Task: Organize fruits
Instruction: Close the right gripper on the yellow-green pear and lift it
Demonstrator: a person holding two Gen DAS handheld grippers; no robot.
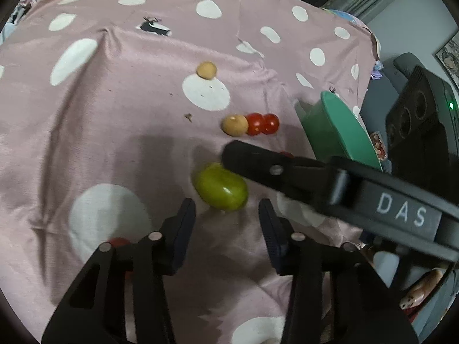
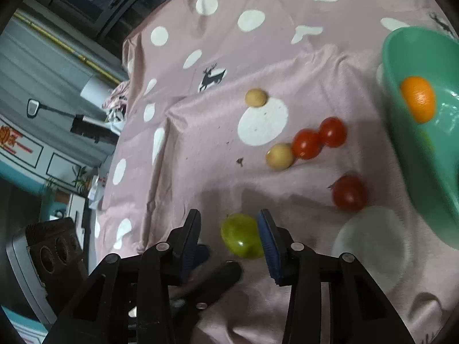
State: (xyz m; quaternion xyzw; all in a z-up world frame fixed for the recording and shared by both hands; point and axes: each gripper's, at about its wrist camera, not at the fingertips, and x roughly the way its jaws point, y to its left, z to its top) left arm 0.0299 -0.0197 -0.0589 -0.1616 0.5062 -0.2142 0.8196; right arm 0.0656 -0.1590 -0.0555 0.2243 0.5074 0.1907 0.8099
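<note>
- Nearest the lens, the left tool [image 1: 226,215] is being seen with its jaws narrowed and nothing pressed between the pads; the green fruit [image 1: 221,187] is lying just ahead of its tips, centred on the gap.
- From the right wrist view, the right tool [image 2: 228,232] is being seen with its jaws also narrow, the green fruit [image 2: 242,236] lying between the pads and against the blue one; whether it is being gripped cannot be told.
- The right tool is being judged the nearer of the two to the green fruit, since the fruit is already lying inside its gap.
- The long axis of the green fruit is being seen to lie roughly across the left tool's gap.
- Beyond the green fruit, two red tomatoes [image 1: 262,123] and a tan fruit [image 1: 235,125] are lying in a touching row on the pink spotted cloth [image 1: 114,114].
- To the right of the green fruit, the teal bowl [image 2: 416,172] is waiting with an orange [image 2: 418,99] inside, judged to be the destination.
</note>
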